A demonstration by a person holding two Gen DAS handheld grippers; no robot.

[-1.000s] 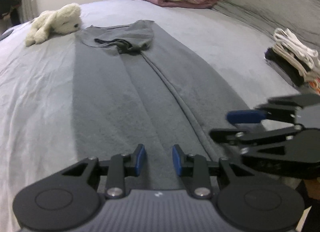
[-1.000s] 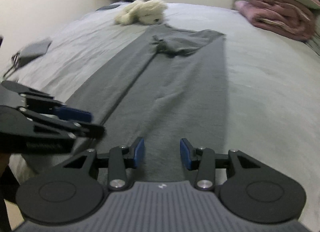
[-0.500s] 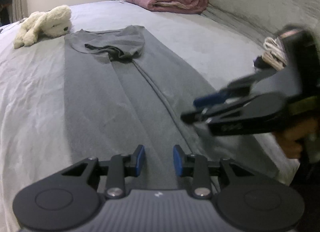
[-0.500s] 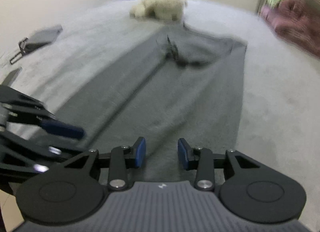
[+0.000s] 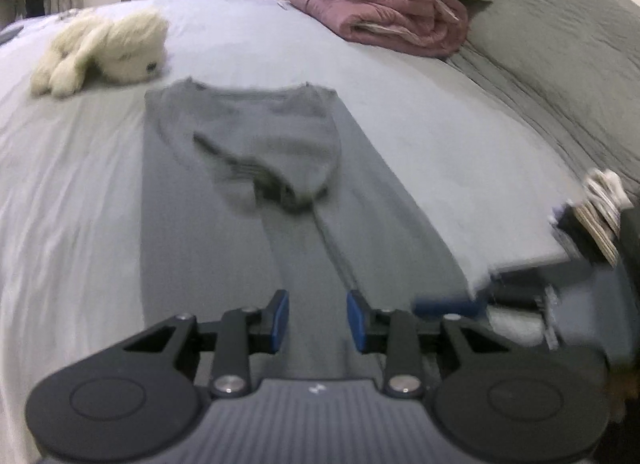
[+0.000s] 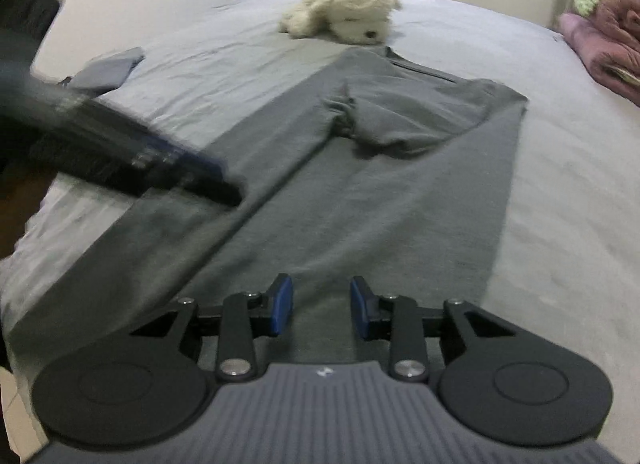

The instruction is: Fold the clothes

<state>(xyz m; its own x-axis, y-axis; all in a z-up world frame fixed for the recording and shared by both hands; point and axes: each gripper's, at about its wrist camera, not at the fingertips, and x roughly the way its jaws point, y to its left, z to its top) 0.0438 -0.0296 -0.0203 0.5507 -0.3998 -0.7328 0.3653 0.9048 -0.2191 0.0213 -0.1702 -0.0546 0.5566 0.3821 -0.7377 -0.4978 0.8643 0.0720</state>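
Grey garment (image 6: 360,192) is spread lengthwise on the bed (image 6: 568,168), toward twelve o'clock. Left claw (image 5: 318,318) is parted, empty; right claw (image 6: 321,308) is closing on nothing. Hem layers could be missed, skewing the fold.

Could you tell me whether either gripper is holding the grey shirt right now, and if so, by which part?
Nothing is held. The left gripper and right gripper hover over the near end of the grey shirt; no cloth is pinched between either pair of pads, though the right jaws are closing.
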